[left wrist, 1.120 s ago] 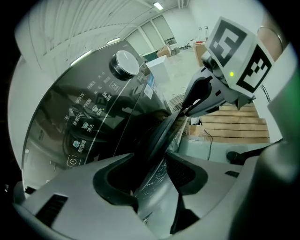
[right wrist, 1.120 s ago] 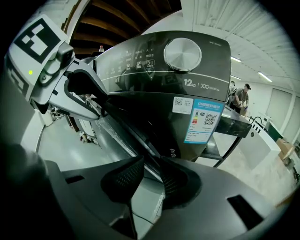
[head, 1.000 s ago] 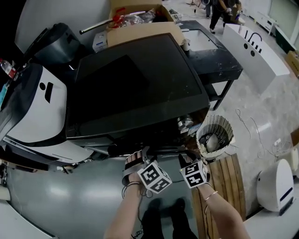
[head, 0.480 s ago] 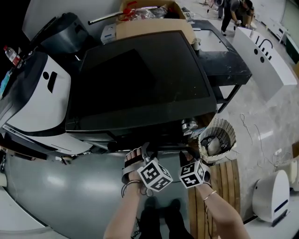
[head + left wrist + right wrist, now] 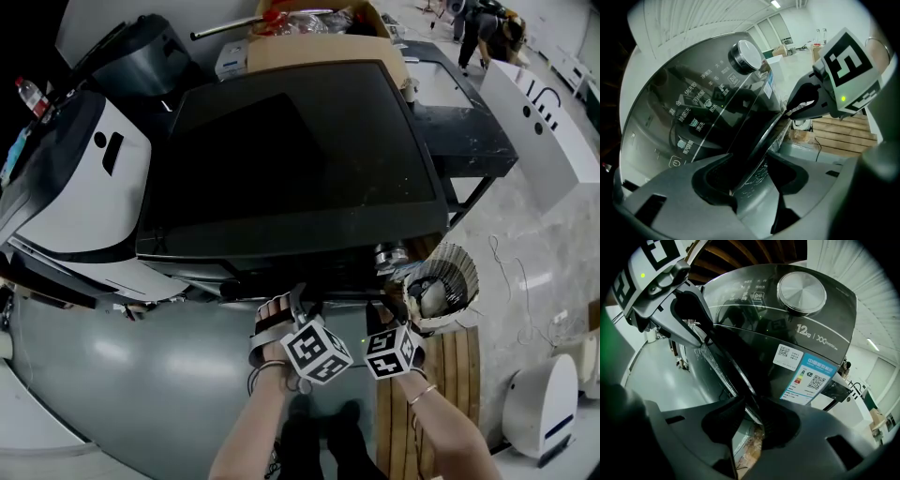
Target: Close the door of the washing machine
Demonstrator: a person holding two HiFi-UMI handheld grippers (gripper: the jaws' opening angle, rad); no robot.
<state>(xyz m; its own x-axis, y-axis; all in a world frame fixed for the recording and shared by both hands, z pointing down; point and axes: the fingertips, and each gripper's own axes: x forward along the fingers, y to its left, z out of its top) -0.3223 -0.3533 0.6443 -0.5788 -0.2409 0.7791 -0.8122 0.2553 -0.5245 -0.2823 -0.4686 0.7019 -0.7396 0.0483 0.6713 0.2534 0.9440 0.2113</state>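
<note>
The black washing machine (image 5: 300,159) fills the middle of the head view. Both grippers are at its front, on the door's dark rim (image 5: 342,298). The rim (image 5: 759,145) runs between the jaws of my left gripper (image 5: 750,187), which stand wide and open around it. My right gripper (image 5: 750,420) is shut on the same rim (image 5: 733,376) further along, and its jaws have just been closing. In the head view the left gripper (image 5: 300,302) and the right gripper (image 5: 386,309) sit side by side. The silver knob (image 5: 745,56) and the control panel (image 5: 698,112) lie beyond.
A wicker basket (image 5: 441,281) stands by the machine's right corner, above wooden slats (image 5: 450,375). A white appliance (image 5: 84,187) is at the left. A cardboard box (image 5: 319,37) and a black table (image 5: 469,122) are behind. A white unit (image 5: 544,412) stands at the lower right.
Both grippers stay at the machine's front edge. The right gripper's marker cube has rolled a little, and the whole view has shifted slightly.
</note>
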